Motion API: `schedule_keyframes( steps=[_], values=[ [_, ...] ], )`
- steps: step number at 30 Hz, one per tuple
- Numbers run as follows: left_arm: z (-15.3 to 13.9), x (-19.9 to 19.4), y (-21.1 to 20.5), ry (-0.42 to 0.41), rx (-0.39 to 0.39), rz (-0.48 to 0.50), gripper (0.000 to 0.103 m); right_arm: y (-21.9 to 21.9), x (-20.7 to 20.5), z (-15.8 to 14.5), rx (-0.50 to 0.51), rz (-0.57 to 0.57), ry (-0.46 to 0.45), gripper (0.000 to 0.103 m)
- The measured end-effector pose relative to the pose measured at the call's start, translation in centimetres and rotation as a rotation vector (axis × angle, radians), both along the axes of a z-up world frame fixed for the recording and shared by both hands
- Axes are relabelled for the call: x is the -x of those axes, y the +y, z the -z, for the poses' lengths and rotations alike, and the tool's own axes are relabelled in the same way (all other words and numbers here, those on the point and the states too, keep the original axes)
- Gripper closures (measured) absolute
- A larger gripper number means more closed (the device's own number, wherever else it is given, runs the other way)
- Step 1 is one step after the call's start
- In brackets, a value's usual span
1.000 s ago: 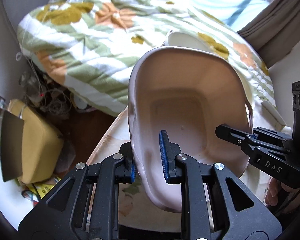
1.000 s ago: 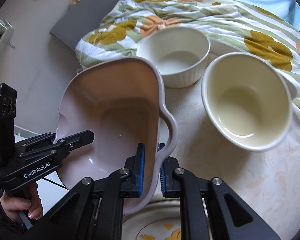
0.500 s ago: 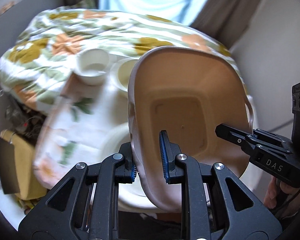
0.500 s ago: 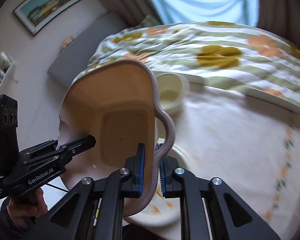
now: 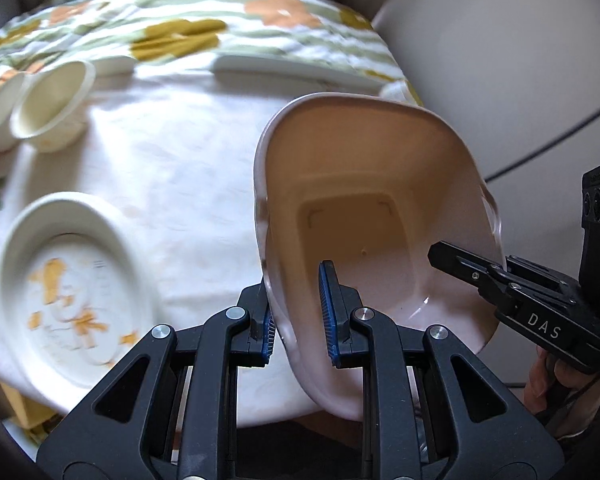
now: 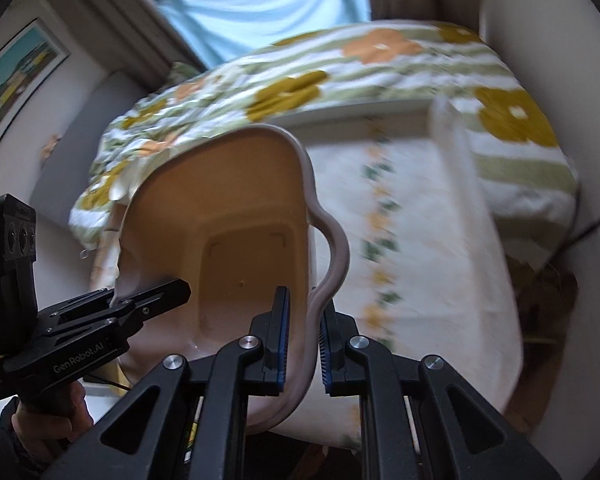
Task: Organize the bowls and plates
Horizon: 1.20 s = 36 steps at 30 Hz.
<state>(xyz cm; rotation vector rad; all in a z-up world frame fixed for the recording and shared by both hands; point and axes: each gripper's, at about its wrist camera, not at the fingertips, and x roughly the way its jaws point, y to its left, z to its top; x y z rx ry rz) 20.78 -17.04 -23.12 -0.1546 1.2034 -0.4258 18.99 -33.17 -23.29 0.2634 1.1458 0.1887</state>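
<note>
At the far left of the left wrist view two cream bowls (image 5: 52,104) stand side by side near the back of the worktop (image 5: 172,184), touching or nearly so, and nearer the camera a flowered plate (image 5: 72,292) lies flat by the front edge; grouped like this, they leave the right part of the cloth bare. Next comes the left claw (image 5: 298,312), its blue pads nearly closed and pinching one side wall of the pink dish (image 5: 364,216), one pad outside and one inside. The dish is a deep, squarish piece with lobed handles, carried tilted in the air above the worktop's right side, its hollow facing the cameras. Its opposite rim is held by the right claw (image 6: 302,340), clamped fully down beside the handle; in the left wrist view that claw (image 5: 468,268) reaches in from the right with a hand (image 5: 556,384) below it. Two grips on opposite walls probably suit a wide dish too bulky for one claw to keep steady. Judging by the open cloth under it, the dish is on its way to a spot apart from the bowls and plate. Behind the worktop lies a flowered quilt (image 6: 340,76) on a bed.
</note>
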Motion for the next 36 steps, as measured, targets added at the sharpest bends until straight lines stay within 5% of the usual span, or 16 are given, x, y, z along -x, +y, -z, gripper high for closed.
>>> schedule_keyframes(
  steps=[12,30,34,36],
  values=[
    [5.3,0.2,-3.6,0.026,-0.069,0.066,0.086,-4.1,0.5,5.9,-0.007,0.063,0.055,0.091],
    [7.4,0.1,-5.3,0.02,-0.213,0.099,0.086,-4.6,1.0,7.9,-0.053,0.125,0.087,0.09],
    [7.6,-0.3,-5.6,0.021,-0.224,0.104,0.085,-5.4,1.2,8.1,-0.106,0.177,0.09,0.057],
    [7.7,-0.4,-5.7,0.021,-0.226,0.106,0.085,-5.6,1.4,8.1,-0.129,0.19,0.087,0.057]
  ],
)
